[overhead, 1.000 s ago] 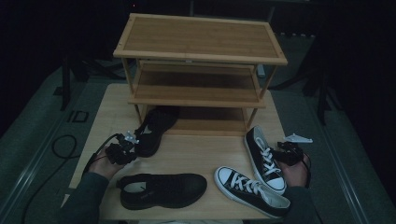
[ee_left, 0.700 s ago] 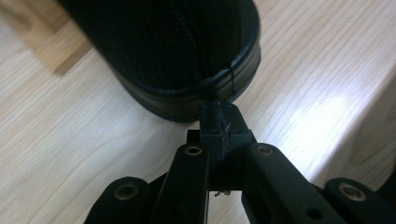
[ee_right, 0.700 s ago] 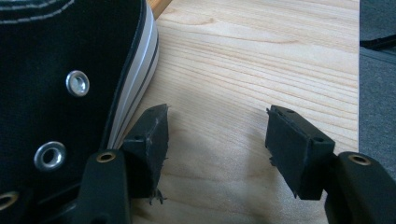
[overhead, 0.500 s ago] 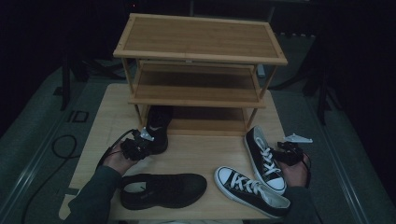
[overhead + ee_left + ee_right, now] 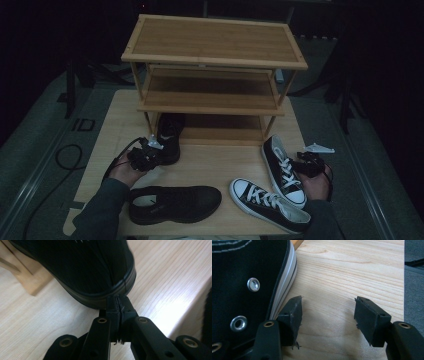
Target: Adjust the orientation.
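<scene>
A black shoe point(image 5: 169, 135) lies toe-first under the lowest shelf of the wooden rack point(image 5: 215, 55). Its heel point(image 5: 82, 267) points toward me. My left gripper point(image 5: 158, 151) is at that heel. In the left gripper view its pads point(image 5: 117, 302) lie together with the tips against the sole's rim and nothing between them. The jaws have just been opening by a hair. My right gripper point(image 5: 309, 165) rests at the table's right, open point(image 5: 328, 312), with bare wood between its fingers. Its left finger stands beside a black-and-white sneaker point(image 5: 242, 277).
A second black shoe point(image 5: 172, 202) lies along the front edge of the table point(image 5: 225, 165). Two high-top sneakers point(image 5: 284, 167) point(image 5: 267, 202) lie at the front right. A cable point(image 5: 65, 155) runs over the floor at the left.
My left hand has moved toward the rack, and the black shoe has turned and slid under the lowest shelf. The right hand has stayed put.
</scene>
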`<state>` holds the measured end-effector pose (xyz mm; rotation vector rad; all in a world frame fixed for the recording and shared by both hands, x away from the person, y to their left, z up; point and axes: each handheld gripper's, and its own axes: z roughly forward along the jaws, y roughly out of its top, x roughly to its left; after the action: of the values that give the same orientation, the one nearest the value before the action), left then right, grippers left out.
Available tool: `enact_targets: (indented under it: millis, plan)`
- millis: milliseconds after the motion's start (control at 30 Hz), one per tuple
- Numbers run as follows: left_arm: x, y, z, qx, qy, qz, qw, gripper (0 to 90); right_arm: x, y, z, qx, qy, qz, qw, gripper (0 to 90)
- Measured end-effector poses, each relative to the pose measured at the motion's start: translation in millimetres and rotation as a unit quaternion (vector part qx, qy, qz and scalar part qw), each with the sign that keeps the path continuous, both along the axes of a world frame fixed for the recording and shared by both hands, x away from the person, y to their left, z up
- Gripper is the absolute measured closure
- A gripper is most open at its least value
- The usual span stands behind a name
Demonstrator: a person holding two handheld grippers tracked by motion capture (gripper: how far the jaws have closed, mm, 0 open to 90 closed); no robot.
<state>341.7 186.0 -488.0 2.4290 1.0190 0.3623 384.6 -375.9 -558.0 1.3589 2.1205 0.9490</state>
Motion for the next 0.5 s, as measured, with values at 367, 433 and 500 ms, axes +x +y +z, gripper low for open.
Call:
enact_targets:
  millis: [367,433,500]
  plan:
    - [5.9,5.2,40.1,-0.052,-0.038,0.061,0.9961,54.8,0.0,-0.1,0.0,0.000,0.000,0.000,1.0000,39.3]
    - [7.7,3.3,40.0,-0.051,-0.040,0.069,0.9955,48.3,0.0,-0.1,0.0,0.000,0.000,0.000,1.0000,39.3]
    - [9.4,0.9,39.1,-0.053,-0.039,0.073,0.9952,44.2,0.0,-0.1,0.0,0.000,0.000,0.000,1.0000,39.3]
